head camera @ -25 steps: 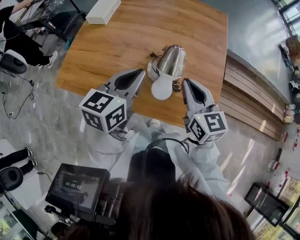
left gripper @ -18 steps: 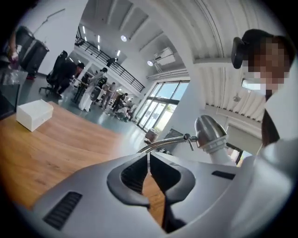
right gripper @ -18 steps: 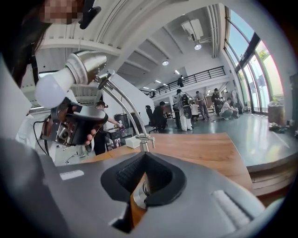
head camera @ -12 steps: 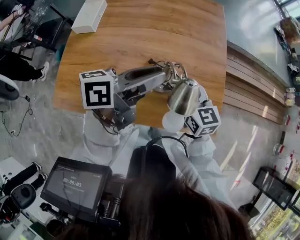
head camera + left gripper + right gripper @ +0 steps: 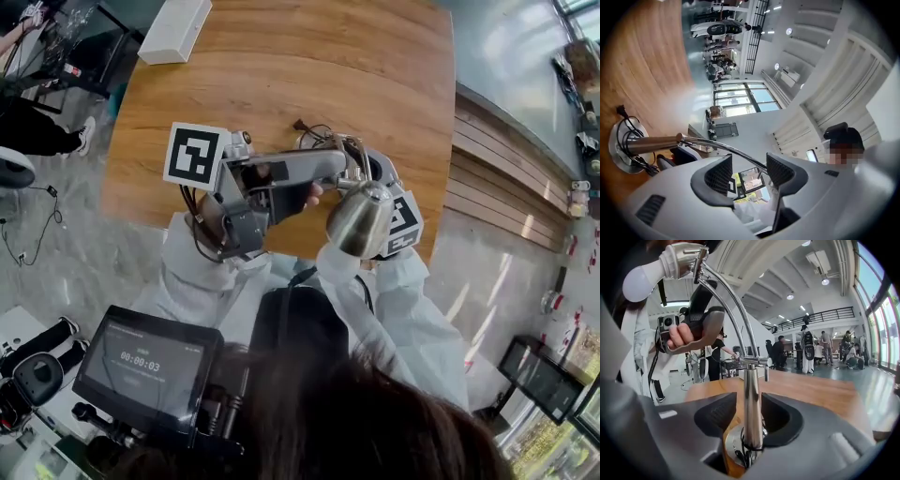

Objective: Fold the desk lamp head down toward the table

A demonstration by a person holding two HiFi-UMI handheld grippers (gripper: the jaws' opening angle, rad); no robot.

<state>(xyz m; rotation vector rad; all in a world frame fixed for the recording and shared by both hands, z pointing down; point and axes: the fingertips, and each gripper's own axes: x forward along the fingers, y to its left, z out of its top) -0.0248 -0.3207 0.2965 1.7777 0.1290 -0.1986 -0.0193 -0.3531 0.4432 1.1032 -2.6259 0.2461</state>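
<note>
While the chrome desk lamp (image 5: 361, 220) stands at the near edge of the wooden table (image 5: 281, 75), the right gripper (image 5: 749, 411) is clamped on its slick, rigid upright post (image 5: 752, 394) and the left gripper (image 5: 747, 168), jaws apart, straddles the thin curved arm (image 5: 722, 147), judged the proper hold on a stiff hinge.

Desk lamp shade (image 5: 359, 220) and stem (image 5: 752, 376): polished, mirror-bright metal. Bulb (image 5: 638, 283): matt white. Table (image 5: 281, 75): smooth wood, visible grain. Right gripper (image 5: 749, 401) body: matt grey plastic; pads (image 5: 717, 416): black, finely ribbed. Floor (image 5: 75, 244): glossy, veined stone.

Wooden table (image 5: 309, 56), glossy grey floor (image 5: 75, 253), tall windows (image 5: 740, 96)
</note>
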